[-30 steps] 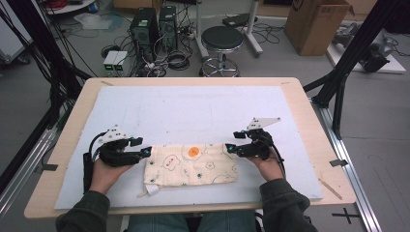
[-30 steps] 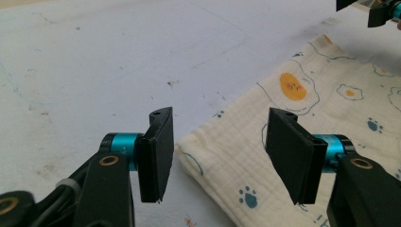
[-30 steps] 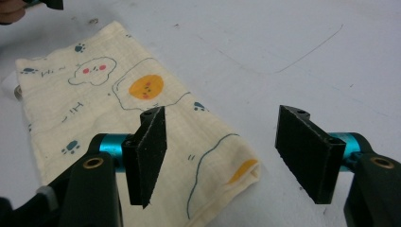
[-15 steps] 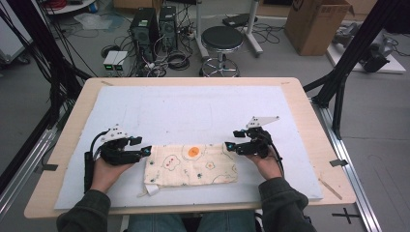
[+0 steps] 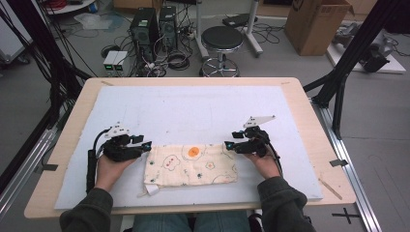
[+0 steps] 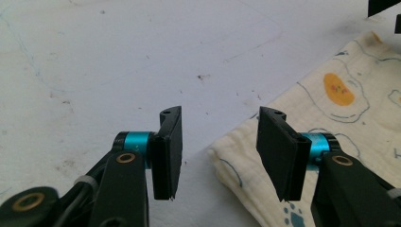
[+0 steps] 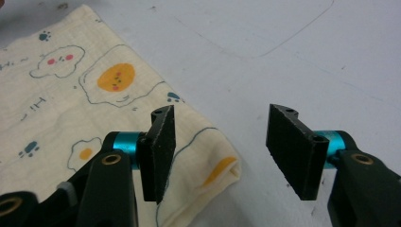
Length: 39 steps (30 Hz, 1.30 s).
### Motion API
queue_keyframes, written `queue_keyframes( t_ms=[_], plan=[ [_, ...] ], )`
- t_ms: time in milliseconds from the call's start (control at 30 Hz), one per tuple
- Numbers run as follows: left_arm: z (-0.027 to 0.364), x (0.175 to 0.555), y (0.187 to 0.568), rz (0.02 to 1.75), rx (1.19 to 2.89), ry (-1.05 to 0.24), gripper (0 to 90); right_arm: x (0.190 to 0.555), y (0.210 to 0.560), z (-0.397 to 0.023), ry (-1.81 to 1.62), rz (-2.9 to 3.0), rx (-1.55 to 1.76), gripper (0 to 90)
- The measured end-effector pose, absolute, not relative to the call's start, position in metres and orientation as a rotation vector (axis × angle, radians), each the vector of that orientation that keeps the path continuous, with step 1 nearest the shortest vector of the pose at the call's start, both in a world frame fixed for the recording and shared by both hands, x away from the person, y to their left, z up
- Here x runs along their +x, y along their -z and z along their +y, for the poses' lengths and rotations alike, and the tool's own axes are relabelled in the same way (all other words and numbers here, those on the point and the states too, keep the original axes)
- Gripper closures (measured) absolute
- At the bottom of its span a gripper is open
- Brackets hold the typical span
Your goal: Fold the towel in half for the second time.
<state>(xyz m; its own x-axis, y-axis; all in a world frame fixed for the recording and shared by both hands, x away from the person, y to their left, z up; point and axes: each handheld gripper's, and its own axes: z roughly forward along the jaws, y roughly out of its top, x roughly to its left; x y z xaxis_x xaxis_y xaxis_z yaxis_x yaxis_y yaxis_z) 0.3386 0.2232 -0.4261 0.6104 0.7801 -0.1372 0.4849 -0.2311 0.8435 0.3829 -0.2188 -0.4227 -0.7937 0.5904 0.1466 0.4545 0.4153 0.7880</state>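
A cream cloth (image 5: 191, 165) printed with fried eggs and paw prints lies folded on the white mat near the front edge. My left gripper (image 5: 145, 146) rests at the cloth's far left corner and my right gripper (image 5: 229, 145) at its far right corner. In the left gripper view the jaws of the left gripper (image 6: 222, 151) stand apart around the cloth corner (image 6: 241, 161), not pressing it. The right gripper (image 7: 222, 151) likewise straddles its cloth corner (image 7: 215, 165) with a gap. Both pairs of jaws have just been closing.
The white mat (image 5: 203, 104) covers most of the wooden table (image 5: 309, 125). Beyond the far edge stand a stool (image 5: 221, 38), computer towers (image 5: 154, 24) and a cardboard box (image 5: 314, 21) on the floor. Black frame struts (image 5: 345, 67) rise at both sides.
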Motion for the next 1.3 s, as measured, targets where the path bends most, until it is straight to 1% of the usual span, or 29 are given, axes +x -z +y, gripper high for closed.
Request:
queue_keyframes(
  t_ms=[100,167,300,367,433,467,533,633,700,767,900,967,1033,1100,1300],
  plan=[
    [0.221,0.343,0.431,1.036,1.914,-0.371,51.4,0.385,0.425,-0.219,-1.308,2.531,0.957,45.6],
    [0.221,0.346,0.434,1.062,1.907,-0.337,46.1,0.387,0.428,-0.218,-1.307,2.541,0.960,47.3],
    [0.219,0.348,0.437,1.056,1.934,-0.332,47.7,0.389,0.431,-0.218,-1.282,2.566,0.969,52.5],
    [0.216,0.348,0.439,1.052,1.949,-0.329,50.2,0.389,0.433,-0.217,-1.274,2.576,0.983,55.5],
    [0.216,0.348,0.440,1.061,1.957,-0.311,52.1,0.390,0.436,-0.216,-1.261,2.593,0.978,56.7],
    [0.216,0.349,0.441,1.067,1.951,-0.299,52.6,0.391,0.437,-0.216,-1.259,2.607,0.984,59.5],
    [0.217,0.349,0.441,1.064,1.952,-0.294,57.6,0.391,0.439,-0.216,-1.246,2.617,0.991,61.3],
    [0.215,0.349,0.443,1.067,1.964,-0.288,62.6,0.392,0.441,-0.216,-1.245,2.635,0.989,65.7],
    [0.214,0.349,0.444,1.074,1.969,-0.282,63.8,0.392,0.441,-0.215,-1.235,2.641,0.983,68.6],
    [0.214,0.350,0.444,1.072,1.968,-0.275,66.3,0.391,0.441,-0.214,-1.221,2.644,0.984,68.6],
    [0.211,0.348,0.445,1.057,1.995,-0.287,73.6,0.391,0.442,-0.214,-1.229,2.643,0.996,69.5],
    [0.210,0.348,0.445,1.042,2.001,-0.276,79.6,0.391,0.442,-0.214,-1.220,2.642,0.996,72.5],
    [0.210,0.347,0.444,1.033,2.011,-0.283,82.5,0.391,0.442,-0.214,-1.225,2.647,0.993,75.8],
    [0.210,0.347,0.444,1.026,2.015,-0.284,83.5,0.391,0.443,-0.215,-1.237,2.659,0.990,80.5],
    [0.213,0.347,0.442,1.048,1.991,-0.277,84.9,0.392,0.442,-0.215,-1.254,2.699,0.963,83.6]
  ],
)
